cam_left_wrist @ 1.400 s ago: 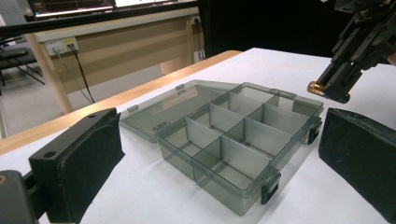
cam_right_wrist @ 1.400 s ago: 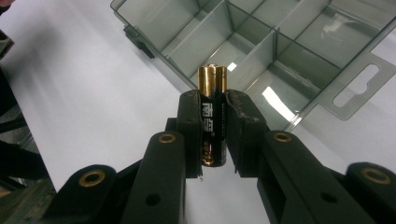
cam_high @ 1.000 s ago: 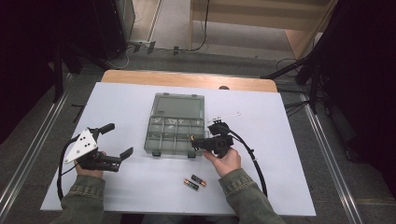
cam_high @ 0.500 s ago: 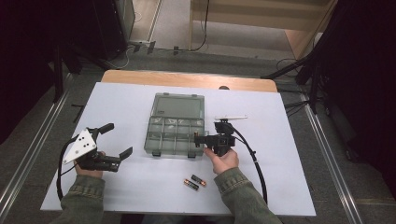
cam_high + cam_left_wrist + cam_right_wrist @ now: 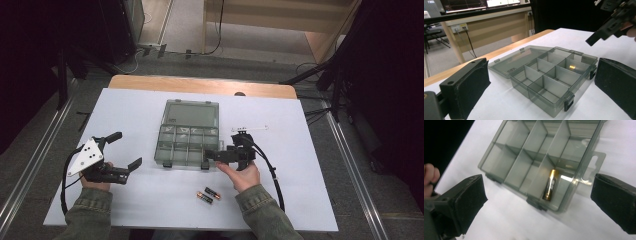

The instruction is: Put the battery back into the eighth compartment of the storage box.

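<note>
While the right gripper point(image 5: 212, 155) hangs over the lower right corner of the organizer box point(image 5: 190, 134) near mid-frame in the high view, its jaws have just swung wide apart with nothing pinched between them; the battery point(image 5: 550, 184) lies loose in a corner compartment of the box, dead centre of the right gripper view, between the two pads but below them and clear of both. Left gripper point(image 5: 129, 150) sits at lower left, well apart from the box, jaws spread too and holding nothing. Two more batteries point(image 5: 208, 194) lie on the sheet at bottom centre, near the right hand point(image 5: 242, 175); their labels are too small to read. Everything rests on a white table point(image 5: 310, 175) with a wood edge at the top; dark room, cables on the floor behind.
</note>
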{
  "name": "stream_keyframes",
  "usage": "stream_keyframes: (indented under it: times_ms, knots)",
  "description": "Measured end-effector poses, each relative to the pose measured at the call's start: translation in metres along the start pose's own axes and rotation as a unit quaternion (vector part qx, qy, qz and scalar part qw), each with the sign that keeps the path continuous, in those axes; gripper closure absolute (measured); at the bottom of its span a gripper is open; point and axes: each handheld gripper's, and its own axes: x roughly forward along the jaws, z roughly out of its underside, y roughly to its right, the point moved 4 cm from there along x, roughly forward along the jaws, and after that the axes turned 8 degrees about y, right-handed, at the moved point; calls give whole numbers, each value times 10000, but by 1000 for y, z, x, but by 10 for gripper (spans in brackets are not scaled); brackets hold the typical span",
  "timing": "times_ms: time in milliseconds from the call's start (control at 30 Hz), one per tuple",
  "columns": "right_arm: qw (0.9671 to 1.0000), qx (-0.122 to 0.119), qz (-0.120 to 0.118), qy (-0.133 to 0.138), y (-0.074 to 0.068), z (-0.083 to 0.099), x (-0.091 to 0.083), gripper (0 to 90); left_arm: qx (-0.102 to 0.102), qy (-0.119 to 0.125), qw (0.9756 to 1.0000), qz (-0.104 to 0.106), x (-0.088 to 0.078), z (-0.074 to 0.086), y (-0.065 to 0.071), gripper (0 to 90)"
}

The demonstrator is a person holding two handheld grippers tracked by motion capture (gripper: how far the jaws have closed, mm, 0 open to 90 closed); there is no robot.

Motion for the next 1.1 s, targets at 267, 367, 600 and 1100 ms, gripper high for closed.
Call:
stream_keyframes:
  times_ms: [267, 367, 600, 1100]
  knots:
    - [9978, -610, -253, -2, -8, 0, -15, 0, 6, -4, 10000, 1, 0, 0, -1, 0]
    - [9958, -785, -395, -248, -14, 4, -16, 0, -10, 3, 10000, 23, 1, 0, 0, 0]
    - [9841, -1563, -448, -720, -37, 16, -12, 0, -16, -28, 10000, 38, 2, 1, 0, 0]
    - [9657, -2177, -379, -1360, -49, 29, -2, 1, -25, -34, 10000, 45, 2, 1, 0, 0]
